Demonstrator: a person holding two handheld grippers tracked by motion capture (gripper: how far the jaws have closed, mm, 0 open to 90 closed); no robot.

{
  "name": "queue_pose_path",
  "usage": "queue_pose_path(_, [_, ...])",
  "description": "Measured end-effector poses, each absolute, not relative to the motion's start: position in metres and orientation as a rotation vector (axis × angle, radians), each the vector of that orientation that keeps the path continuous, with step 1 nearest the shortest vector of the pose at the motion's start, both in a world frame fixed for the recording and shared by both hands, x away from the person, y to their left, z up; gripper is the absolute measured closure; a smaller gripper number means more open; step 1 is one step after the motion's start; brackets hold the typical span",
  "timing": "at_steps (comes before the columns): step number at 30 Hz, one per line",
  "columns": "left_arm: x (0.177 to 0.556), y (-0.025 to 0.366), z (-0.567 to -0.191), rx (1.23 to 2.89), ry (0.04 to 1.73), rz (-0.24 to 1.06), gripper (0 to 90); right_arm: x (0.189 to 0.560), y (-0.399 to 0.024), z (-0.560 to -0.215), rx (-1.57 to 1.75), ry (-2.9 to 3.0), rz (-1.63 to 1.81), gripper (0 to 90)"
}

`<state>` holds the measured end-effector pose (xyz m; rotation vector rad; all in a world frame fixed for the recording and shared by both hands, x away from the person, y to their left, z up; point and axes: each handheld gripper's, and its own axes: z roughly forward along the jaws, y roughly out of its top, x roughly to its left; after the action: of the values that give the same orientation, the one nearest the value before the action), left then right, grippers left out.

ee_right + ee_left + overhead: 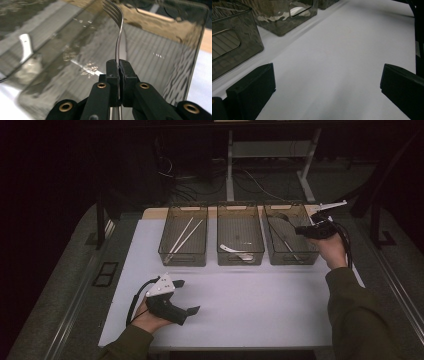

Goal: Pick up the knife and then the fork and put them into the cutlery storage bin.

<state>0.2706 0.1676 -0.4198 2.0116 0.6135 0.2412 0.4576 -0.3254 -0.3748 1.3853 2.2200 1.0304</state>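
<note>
My right gripper [300,230] [119,65] is shut on the handle of a metal fork [119,37], whose tines point up and away over the right-hand clear bin [293,259] [190,37]. Another utensil [287,245] lies on that bin's floor. The middle bin [240,258] holds a white spoon [235,251]. A pair of pale chopsticks [185,236] lies in the left bin [183,256]. My left gripper [189,296] [328,90] rests low over the white mat [250,305] at the front left. It is open, with only bare mat between its jaws.
The three bins stand in a row along the mat's far edge. In the left gripper view, two bins [232,42] [284,17] are at the upper left. Dark grey table surrounds the mat, with desk legs and cables beyond the far edge.
</note>
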Motion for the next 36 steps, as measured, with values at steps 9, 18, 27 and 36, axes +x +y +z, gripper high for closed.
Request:
queue_pose_path(9, [0.271, 0.167, -0.421, 2.024, 0.601, 0.227, 0.0, 0.471, -0.323, -0.394, 1.495, 2.226, 0.966, 86.7])
queue_pose_path(18, [0.271, 0.166, -0.421, 2.024, 0.594, 0.217, 0.0, 0.475, -0.318, -0.402, 1.519, 2.24, 0.901, 86.6])
queue_pose_path(27, [0.27, 0.166, -0.42, 2.023, 0.593, 0.21, 0.0, 0.477, -0.31, -0.405, 1.547, 2.26, 0.798, 86.4])
queue_pose_path(36, [0.27, 0.167, -0.42, 2.024, 0.592, 0.207, 0.0, 0.478, -0.309, -0.405, 1.553, 2.261, 0.821, 77.4])
